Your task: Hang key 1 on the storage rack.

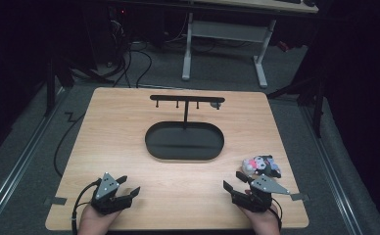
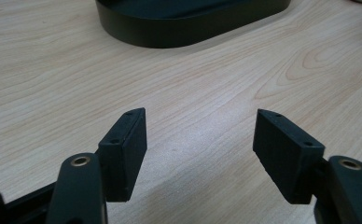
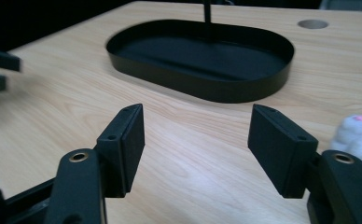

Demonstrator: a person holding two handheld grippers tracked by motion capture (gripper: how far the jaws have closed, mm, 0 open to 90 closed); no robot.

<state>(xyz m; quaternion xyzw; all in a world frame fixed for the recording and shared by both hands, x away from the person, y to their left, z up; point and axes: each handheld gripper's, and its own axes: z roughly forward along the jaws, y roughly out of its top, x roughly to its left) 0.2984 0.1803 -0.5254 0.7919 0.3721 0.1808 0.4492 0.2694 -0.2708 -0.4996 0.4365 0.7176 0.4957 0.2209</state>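
From the high view, I hold my left gripper [image 1: 128,188] near the front edge of the wooden table [image 1: 114,127], on its left side, and its jaws stand wide apart with nothing between them. My right gripper [image 1: 233,181] is near the front edge on the right side, also with wide jaws and holding nothing. Just beyond it and a little to the right lies a small plush toy [image 1: 261,166], white, black and pink, on the table; it is near my right gripper but apart from it. In the middle of the table stands a black oval tray [image 1: 151,143] with an upright post that carries a crossbar with small pegs. In the left gripper view, my left gripper [image 2: 200,114] hangs over bare wood, the two black pads well apart, and the wall of the tray [image 2: 170,35] is farther ahead. In the right gripper view, my right gripper [image 3: 196,109] is also wide, with only table between the pads; the tray [image 3: 226,91] lies ahead, and the plush toy [image 3: 358,135] shows as a white, fluffy shape at the right edge, beside the right jaw.
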